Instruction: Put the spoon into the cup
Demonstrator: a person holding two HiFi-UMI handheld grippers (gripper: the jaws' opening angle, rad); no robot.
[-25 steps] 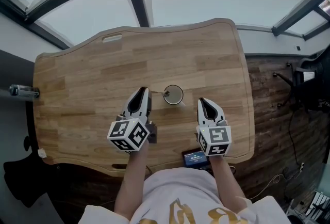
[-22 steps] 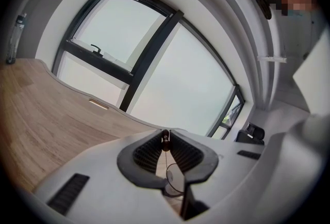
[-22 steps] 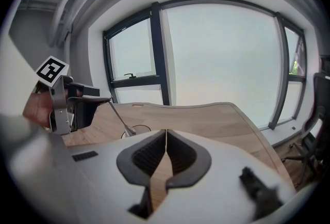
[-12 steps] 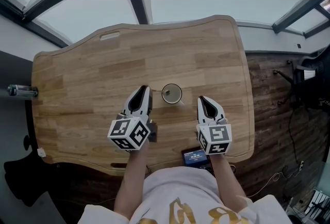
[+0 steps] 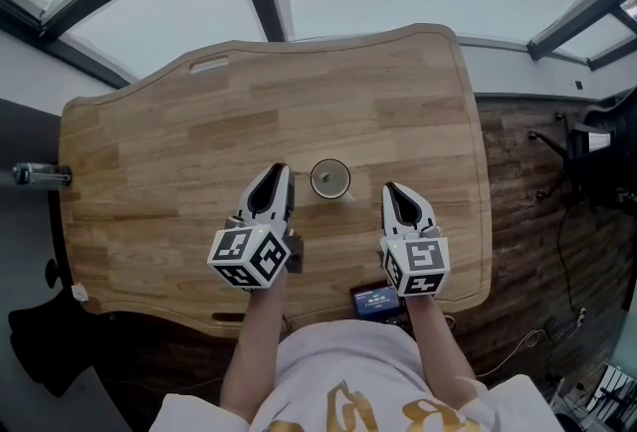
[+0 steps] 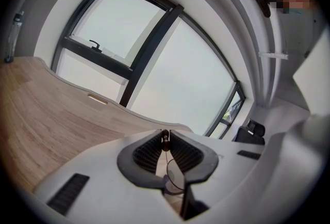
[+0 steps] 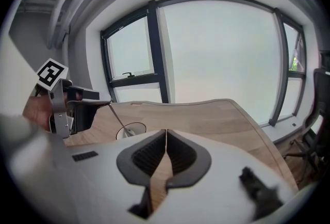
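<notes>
Barely anything has shifted: the left tool (image 5: 277, 173) still pinches the spoon (image 7: 118, 118), bowl down in the cup (image 5: 330, 179) just right of it; the right tool (image 5: 396, 193) (pressed together, empty) hovers beyond.

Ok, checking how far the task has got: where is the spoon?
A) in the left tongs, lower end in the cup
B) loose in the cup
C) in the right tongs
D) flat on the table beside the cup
A: the right gripper view shows the spoon slanting from the left tongs, shut on its handle, down into the cup; the right tongs are shut and empty.
</notes>
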